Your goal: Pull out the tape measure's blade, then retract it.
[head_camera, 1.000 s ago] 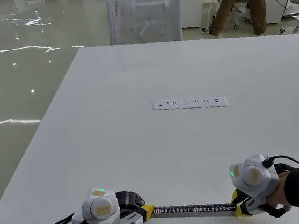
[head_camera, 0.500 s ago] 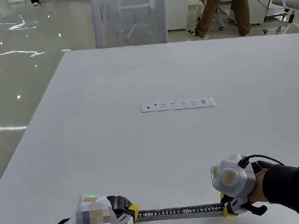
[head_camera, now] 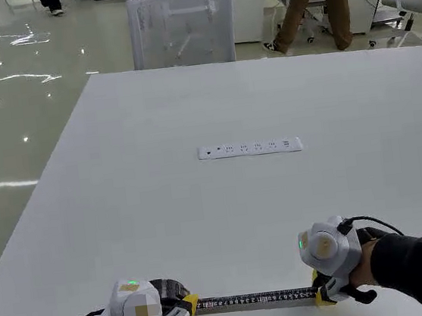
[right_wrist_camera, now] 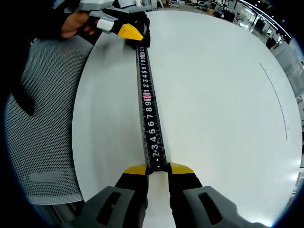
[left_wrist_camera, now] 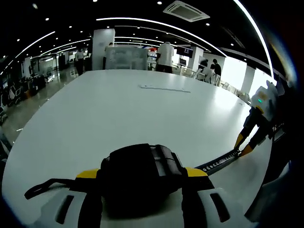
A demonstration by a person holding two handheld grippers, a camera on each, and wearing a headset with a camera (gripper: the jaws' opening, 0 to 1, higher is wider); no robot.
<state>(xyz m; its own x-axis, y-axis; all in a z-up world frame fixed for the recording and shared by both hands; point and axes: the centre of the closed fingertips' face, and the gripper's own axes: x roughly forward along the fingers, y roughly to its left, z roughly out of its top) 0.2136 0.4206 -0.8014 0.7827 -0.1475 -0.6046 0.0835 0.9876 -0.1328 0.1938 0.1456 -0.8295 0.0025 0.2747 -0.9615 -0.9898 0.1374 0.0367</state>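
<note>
**Tape stretched between two grippers.** At the near edge of a white table (head_camera: 201,205), the left gripper (left_wrist_camera: 141,172) clamps its yellow-tipped jaws on either side of the black tape case (head_camera: 170,291). The right gripper (right_wrist_camera: 155,169) pinches the free end of the blade (right_wrist_camera: 147,102) tight between its own yellow tips. The blade lies flat on the table, running left to right between the two tools.

The right gripper view makes the blade's numbers readable, climbing from the jaws toward the case. It also catches a hand (right_wrist_camera: 71,24) behind the left gripper and a mesh seat (right_wrist_camera: 38,123) off the table's near edge.

The left gripper view looks over the case to the right gripper, which stands tips-down on the blade end. A black strap (left_wrist_camera: 45,186) trails left from the case.

The head view takes in a power strip (head_camera: 249,148) at mid-table, well apart from the tape. A grey chair (head_camera: 181,28) stands at the far edge, with a person (head_camera: 315,1) beyond it. Here an arm in a dark sleeve (head_camera: 417,264) reaches in from the right and holds the right gripper steeply tilted, nose to the table. The left gripper sits low, close to the tabletop.
</note>
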